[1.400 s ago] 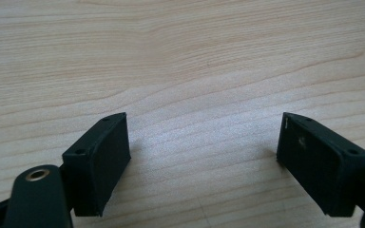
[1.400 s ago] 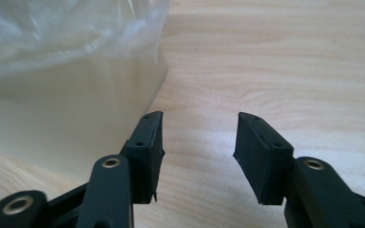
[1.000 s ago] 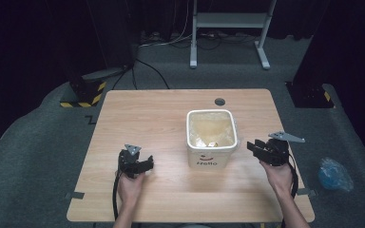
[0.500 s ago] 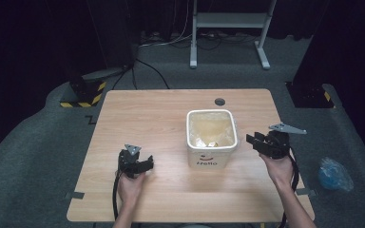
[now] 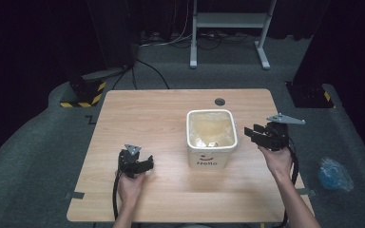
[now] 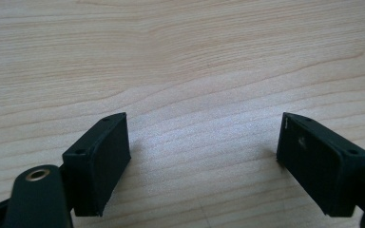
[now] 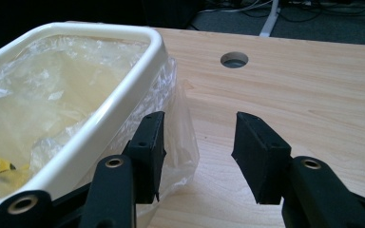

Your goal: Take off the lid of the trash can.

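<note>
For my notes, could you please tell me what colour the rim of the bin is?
The bin has a cream-white rim; the right gripper view shows it best.

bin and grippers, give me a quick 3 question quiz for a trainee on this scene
1. True or false: the white bin has a clear plastic liner folded over its rim.
2. Which gripper is nearer the bin? A) left gripper B) right gripper
3. What lies between the left gripper's jaws in its own view?

Key
1. True.
2. B; it hangs just beside the bin's right wall, jaws apart with nothing between them.
3. Only the bare wooden table; the jaws stand open.
</note>
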{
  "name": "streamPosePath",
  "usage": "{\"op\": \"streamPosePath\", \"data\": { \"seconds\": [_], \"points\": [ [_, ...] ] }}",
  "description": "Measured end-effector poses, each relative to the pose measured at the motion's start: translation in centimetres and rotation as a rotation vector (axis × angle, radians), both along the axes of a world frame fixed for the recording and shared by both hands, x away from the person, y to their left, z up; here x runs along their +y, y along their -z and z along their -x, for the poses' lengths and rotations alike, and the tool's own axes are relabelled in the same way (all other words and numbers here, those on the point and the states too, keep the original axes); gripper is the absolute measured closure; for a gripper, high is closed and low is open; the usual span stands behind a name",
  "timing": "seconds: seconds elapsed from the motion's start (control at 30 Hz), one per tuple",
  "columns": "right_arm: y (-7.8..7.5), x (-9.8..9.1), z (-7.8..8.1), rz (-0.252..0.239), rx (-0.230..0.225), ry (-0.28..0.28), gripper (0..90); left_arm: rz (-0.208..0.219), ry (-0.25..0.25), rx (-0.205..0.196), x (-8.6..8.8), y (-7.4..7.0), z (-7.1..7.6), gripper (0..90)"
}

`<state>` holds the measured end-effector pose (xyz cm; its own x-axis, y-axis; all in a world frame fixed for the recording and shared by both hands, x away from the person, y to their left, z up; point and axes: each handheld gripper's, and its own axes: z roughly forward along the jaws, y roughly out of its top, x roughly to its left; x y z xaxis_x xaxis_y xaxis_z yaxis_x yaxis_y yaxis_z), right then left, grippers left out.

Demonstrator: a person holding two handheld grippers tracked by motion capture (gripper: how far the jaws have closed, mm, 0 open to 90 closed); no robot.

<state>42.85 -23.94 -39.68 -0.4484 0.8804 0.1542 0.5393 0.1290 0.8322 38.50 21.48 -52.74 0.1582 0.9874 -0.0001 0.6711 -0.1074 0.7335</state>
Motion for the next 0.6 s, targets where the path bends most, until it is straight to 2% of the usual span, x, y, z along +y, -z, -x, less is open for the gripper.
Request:
{"op": "streamPosePath", "data": {
  "seconds": [0.37,0.6],
  "points": [
    [-1.3,1.1,-1.1,-0.009,-0.020,-0.011,54.4,0.003,-0.003,-0.003,0.0,0.0,0.0,18.4],
    [-1.6,1.4,-1.6,-0.015,-0.015,-0.014,54.6,0.000,0.000,0.000,0.0,0.0,0.0,18.5]
  ]
}}
